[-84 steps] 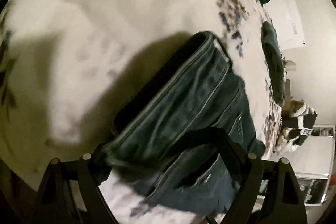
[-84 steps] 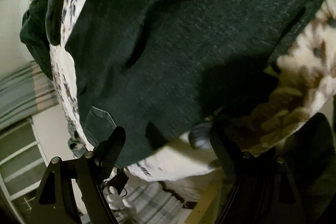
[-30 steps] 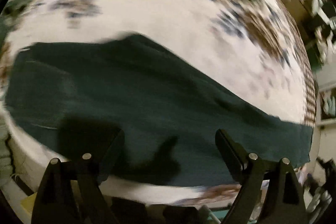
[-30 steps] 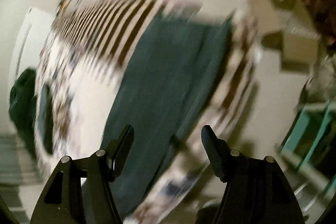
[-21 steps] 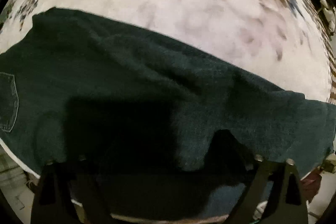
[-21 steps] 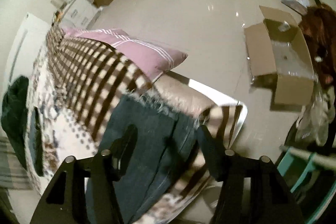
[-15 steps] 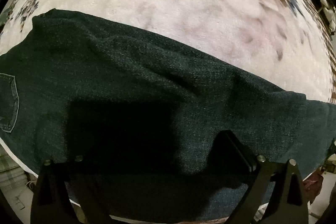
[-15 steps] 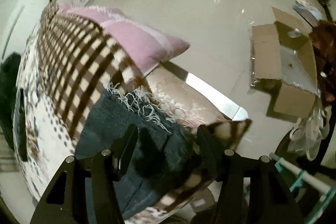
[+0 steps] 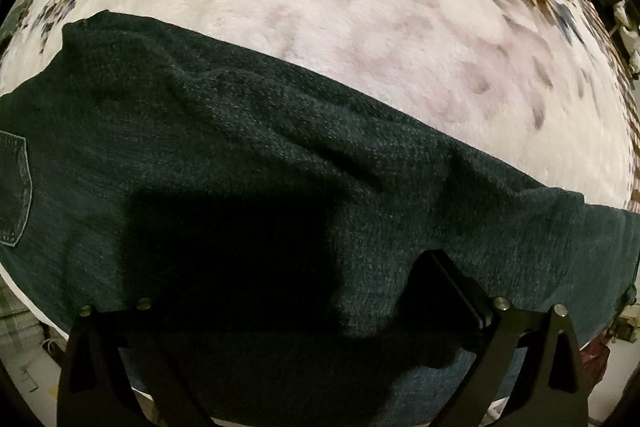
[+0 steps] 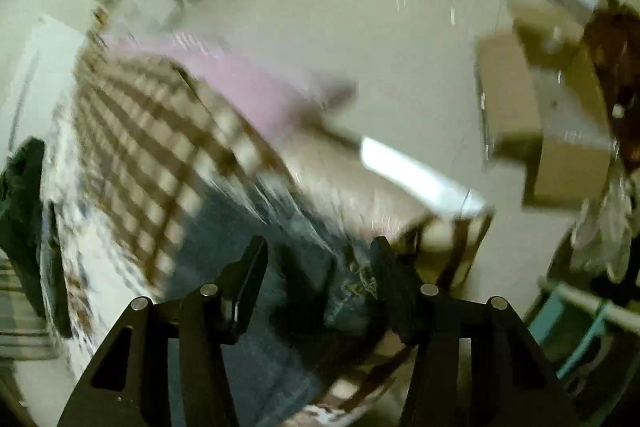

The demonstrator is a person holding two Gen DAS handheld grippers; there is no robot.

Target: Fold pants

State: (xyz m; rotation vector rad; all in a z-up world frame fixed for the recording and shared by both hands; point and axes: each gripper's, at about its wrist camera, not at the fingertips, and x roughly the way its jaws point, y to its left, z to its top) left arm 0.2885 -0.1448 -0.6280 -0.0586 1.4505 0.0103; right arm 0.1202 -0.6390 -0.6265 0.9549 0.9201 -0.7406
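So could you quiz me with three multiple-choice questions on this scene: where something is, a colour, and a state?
1. Where do the jeans lie?
A. on the patterned blanket
B. in the cardboard box
C. on the floor

2. What colour is the pillow?
A. green
B. pink
C. black

3. The right tool is:
A. shut on the pillow
B. open
C. out of view

Answers: 1 A, denim spreads across the blanket; 2 B, pink though blurred; 3 B, a gap shows between its fingers.
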